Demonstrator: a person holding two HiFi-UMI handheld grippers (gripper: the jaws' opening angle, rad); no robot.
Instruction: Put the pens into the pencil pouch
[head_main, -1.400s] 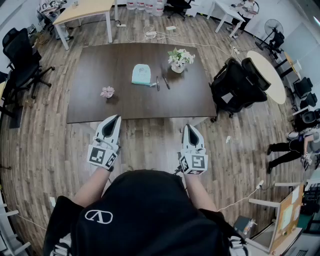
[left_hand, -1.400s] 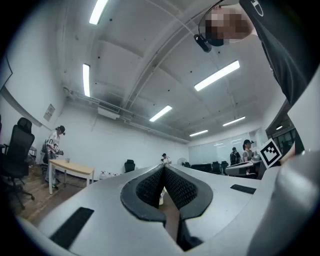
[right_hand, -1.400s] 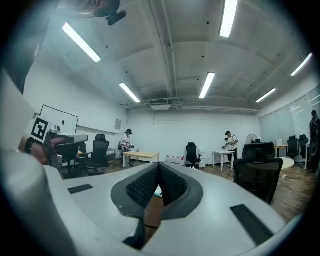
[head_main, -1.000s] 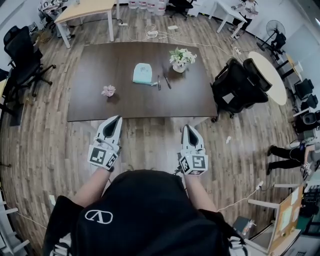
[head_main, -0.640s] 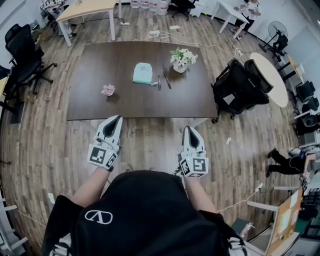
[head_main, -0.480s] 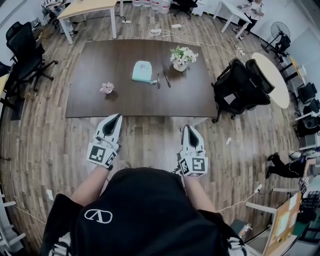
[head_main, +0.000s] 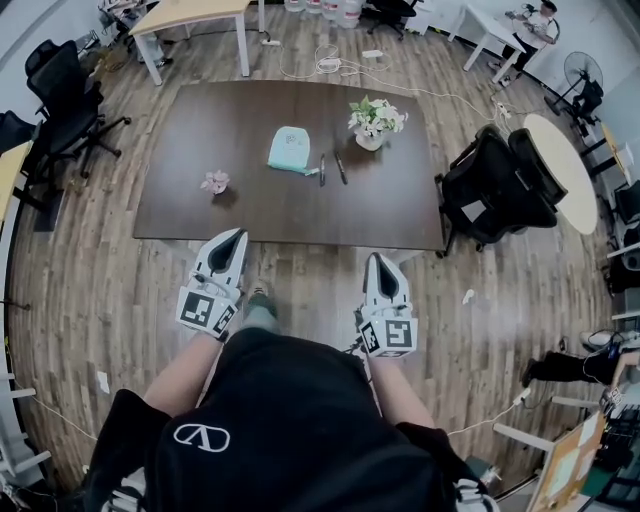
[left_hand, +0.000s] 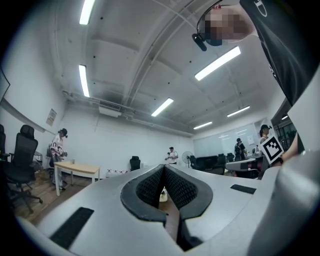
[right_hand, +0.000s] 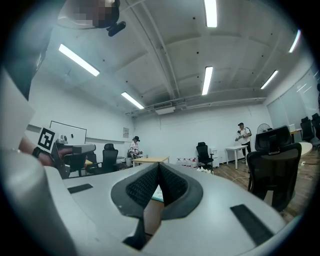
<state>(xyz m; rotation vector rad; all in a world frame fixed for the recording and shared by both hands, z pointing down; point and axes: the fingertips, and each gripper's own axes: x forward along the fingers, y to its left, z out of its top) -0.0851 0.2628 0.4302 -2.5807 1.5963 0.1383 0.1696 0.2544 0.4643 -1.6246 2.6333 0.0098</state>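
The person stands at the near edge of a long dark counter (head_main: 200, 120), with both grippers held short of it over the wooden floor (head_main: 90, 300). The left gripper (head_main: 236, 233) points toward the counter. In the left gripper view its fingers (left_hand: 150, 186) are pressed together at the tips with nothing between them. The right gripper (head_main: 376, 257) is beside it, well apart, and points the same way. In the right gripper view its fingers (right_hand: 174, 185) are likewise closed tip to tip and empty.

The pencil pouch (head_main: 288, 149), pale teal, lies flat near the middle of the counter, well ahead of both grippers. Two pens (head_main: 322, 169) lie just to its right, side by side and slightly splayed, out on the bare counter rather than in the pouch. A vase of white flowers (head_main: 375, 120) stands just beyond the pens, and a small pink flower (head_main: 214, 183) sits to the pouch's left. A black office chair (head_main: 495, 185) stands off the counter's right end.
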